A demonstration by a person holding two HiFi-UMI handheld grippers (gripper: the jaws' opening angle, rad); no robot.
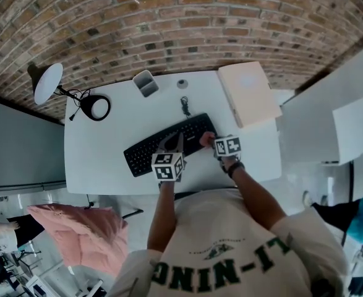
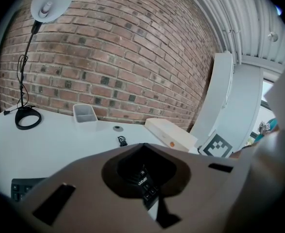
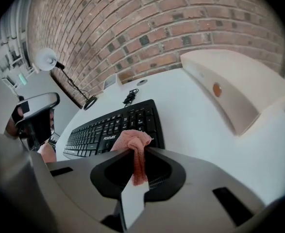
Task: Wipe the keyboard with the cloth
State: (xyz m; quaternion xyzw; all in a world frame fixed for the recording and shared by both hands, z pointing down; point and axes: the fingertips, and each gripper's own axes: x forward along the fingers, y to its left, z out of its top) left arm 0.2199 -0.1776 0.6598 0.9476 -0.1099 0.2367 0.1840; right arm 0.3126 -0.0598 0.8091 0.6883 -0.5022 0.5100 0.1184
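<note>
Brick wall (image 1: 169, 17) behind, white desk (image 1: 101, 159) underneath. Found the keyboard (image 1: 147, 148) lying flat near the desk's middle, between both grippers and the wall. Ran its long axis on a slant: left end nearer the person, right end farther off, toward a closed beige box (image 1: 249, 91). Looked black, full-width, keys facing up, cable (image 1: 185, 106) leaving the far edge. Read white lettering (image 3: 109, 138) on its near strip, seemingly "FOUNDER".

Saw the right gripper (image 3: 136, 165) clenched on a pink cloth (image 3: 132, 140), bunched above the jaws and resting at the keyboard's near right edge. Saw the left gripper (image 2: 144, 176) with jaws pressed together, nothing held, tips over the keyboard's middle.
</note>
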